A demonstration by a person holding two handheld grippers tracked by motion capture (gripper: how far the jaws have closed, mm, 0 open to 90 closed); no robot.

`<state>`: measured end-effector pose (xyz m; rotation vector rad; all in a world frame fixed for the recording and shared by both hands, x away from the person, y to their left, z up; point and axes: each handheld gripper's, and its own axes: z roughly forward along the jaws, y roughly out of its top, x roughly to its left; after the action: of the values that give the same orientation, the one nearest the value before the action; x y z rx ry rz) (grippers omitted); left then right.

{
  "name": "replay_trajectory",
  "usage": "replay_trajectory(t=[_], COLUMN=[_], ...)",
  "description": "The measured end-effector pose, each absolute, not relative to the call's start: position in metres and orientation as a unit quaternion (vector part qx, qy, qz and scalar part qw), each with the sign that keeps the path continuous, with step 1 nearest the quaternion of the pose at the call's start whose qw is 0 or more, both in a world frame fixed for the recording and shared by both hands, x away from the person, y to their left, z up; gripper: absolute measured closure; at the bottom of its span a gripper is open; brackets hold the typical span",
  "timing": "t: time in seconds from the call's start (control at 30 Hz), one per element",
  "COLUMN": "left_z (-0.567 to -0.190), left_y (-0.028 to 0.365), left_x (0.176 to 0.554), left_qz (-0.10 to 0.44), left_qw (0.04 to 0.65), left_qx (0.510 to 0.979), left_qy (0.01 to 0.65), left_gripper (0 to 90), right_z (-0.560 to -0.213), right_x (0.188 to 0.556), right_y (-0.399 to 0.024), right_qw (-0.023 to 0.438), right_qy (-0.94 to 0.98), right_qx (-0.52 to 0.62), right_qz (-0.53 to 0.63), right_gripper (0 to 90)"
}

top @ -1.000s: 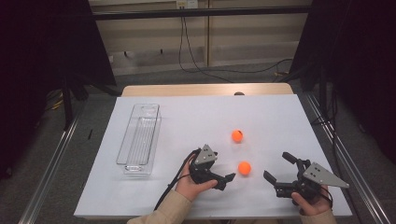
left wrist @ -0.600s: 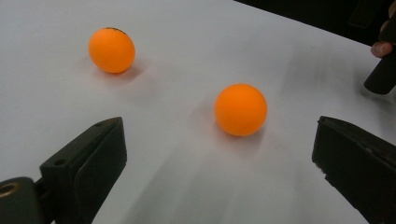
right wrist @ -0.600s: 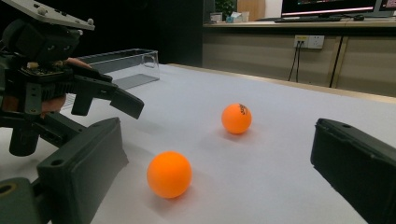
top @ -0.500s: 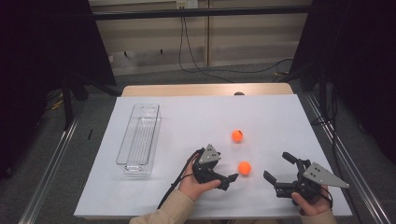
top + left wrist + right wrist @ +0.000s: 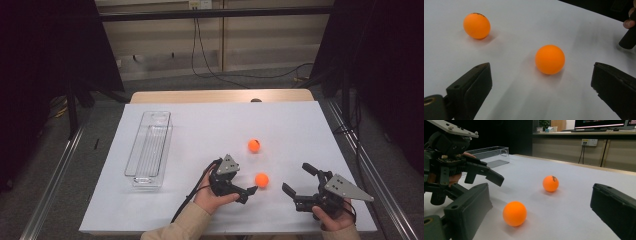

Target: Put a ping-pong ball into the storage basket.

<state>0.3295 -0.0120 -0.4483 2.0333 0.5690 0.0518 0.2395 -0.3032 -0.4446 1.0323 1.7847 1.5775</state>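
1. I see my left claw [image 5: 248, 186] low over the white surface [image 5: 200, 125], jaws spread wide and pinching nothing, aimed at the near orange ball [image 5: 261, 179].
2. In the left gripper view that near orange ball [image 5: 550, 59] rests on the surface just ahead of the jaws, roughly between their lines but not yet inside the gap; nothing touches it.
3. The far orange ball [image 5: 254, 145] sits farther up the surface, apart from the near one; it carries a dark mark, seen in the right gripper view [image 5: 550, 183].
4. My right claw [image 5: 299, 181] is held near the front right of the surface, jaws spread and empty, pointing left toward the near ball and well short of it.
5. From the right gripper view the near ball [image 5: 514, 213] lies between me and the left claw [image 5: 491, 175].
6. A clear plastic tray [image 5: 148, 150] stands on the left part of the surface, well apart from both balls.
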Motion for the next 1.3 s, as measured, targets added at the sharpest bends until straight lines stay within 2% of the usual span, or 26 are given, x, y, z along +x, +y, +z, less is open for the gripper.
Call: replay_trajectory(t=[1.3], left_z=[-0.449], left_y=[-0.03], left_x=[0.332], left_qz=[0.019], left_qw=[0.475], left_qx=[0.851], left_qy=[0.221], left_gripper=[6.4], right_z=[-0.445], right_x=[0.24], right_y=[-0.303], right_qw=[0.269], right_qy=[0.661], right_qx=[0.383], right_qz=[0.586], right_gripper=[2.5])
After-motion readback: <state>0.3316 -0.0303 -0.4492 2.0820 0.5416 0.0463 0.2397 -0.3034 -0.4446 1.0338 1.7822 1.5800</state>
